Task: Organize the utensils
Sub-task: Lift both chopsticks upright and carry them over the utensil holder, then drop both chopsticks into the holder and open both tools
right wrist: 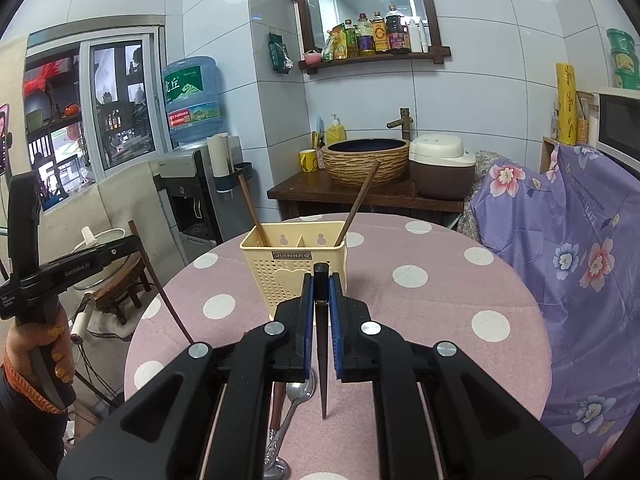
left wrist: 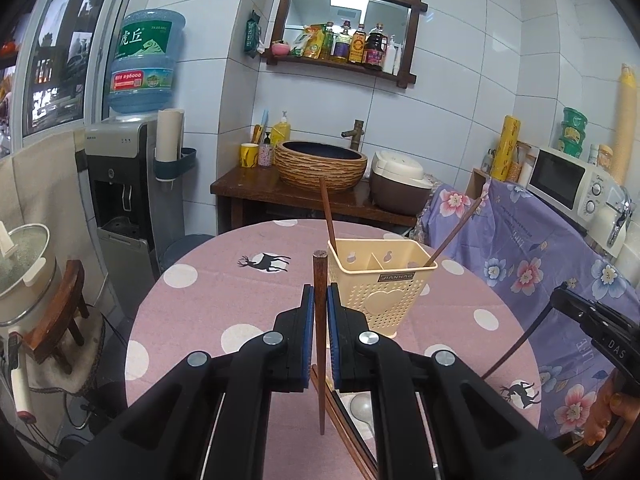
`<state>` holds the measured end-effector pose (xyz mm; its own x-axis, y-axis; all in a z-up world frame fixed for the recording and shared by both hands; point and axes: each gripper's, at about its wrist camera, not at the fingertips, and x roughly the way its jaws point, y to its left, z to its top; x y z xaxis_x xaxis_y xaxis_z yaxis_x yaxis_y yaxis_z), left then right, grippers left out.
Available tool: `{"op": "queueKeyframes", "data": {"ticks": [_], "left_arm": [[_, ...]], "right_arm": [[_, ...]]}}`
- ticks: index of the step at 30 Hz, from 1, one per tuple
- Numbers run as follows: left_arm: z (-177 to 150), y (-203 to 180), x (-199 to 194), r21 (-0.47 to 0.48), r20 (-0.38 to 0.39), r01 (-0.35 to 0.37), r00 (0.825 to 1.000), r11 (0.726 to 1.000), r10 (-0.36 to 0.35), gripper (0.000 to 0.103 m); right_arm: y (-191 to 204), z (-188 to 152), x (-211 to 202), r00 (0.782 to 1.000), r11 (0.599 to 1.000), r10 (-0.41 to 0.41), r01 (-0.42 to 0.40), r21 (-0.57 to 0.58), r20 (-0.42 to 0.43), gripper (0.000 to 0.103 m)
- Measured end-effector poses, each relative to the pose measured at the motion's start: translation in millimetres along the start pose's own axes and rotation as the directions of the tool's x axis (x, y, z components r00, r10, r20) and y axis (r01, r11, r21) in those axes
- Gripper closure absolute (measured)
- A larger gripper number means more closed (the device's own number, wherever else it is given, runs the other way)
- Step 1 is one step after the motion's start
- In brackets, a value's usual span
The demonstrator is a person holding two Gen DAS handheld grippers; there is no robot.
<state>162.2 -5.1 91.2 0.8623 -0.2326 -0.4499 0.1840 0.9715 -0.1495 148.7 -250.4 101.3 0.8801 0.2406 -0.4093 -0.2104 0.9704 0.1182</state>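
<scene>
Left tool point(left wrist: 319, 304) clamps a brown chopstick point(left wrist: 319, 320) upright; right tool point(right wrist: 321, 300) clamps a darker chopstick point(right wrist: 321, 344). Cream holder point(right wrist: 294, 264) stands ahead on the counter point(right wrist: 420, 300), two chopsticks already in it. Spoon point(right wrist: 296, 396) lies below. Risk: hanging tips may catch the holder rim and tip it, or sticks twist in the pads
</scene>
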Motion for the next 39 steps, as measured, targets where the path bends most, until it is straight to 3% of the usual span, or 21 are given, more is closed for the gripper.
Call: {"op": "queueKeyframes", "data": {"ticks": [10, 21, 25, 29, 39], "left_arm": [[26.2, -5.1, -1.3, 0.009, 0.011, 0.040, 0.999, 0.999, -0.040, 0.095], [142.6, -44.4, -3.5, 0.022, 0.151, 0.058, 0.987, 0.998, -0.061, 0.095], [163.1, -59.8, 10.2, 0.033, 0.181, 0.031, 0.983, 0.999, -0.037, 0.095], [156.0, -65.4, 40.2, 0.033, 0.164, -0.013, 0.986, 0.999, 0.008, 0.095], [92.3, -50.5, 96.8, 0.019, 0.036, -0.049, 0.998, 0.999, 0.048, 0.095]], "right_arm": [[8.9, 35.5, 0.6, 0.999, 0.999, 0.030, -0.029, -0.031, 0.022, 0.095], [34.6, 160.1, 17.8, 0.988, 0.999, 0.002, 0.004, -0.040, 0.152, 0.095], [39.0, 189.8, 35.3, 0.981, 0.999, -0.038, 0.043, -0.021, 0.192, 0.095], [31.3, 187.5, 72.8, 0.983, 0.997, -0.071, 0.066, 0.030, 0.167, 0.095], [22.2, 117.2, 138.8, 0.996, 0.995, -0.082, 0.081, 0.055, 0.023, 0.095]]}}
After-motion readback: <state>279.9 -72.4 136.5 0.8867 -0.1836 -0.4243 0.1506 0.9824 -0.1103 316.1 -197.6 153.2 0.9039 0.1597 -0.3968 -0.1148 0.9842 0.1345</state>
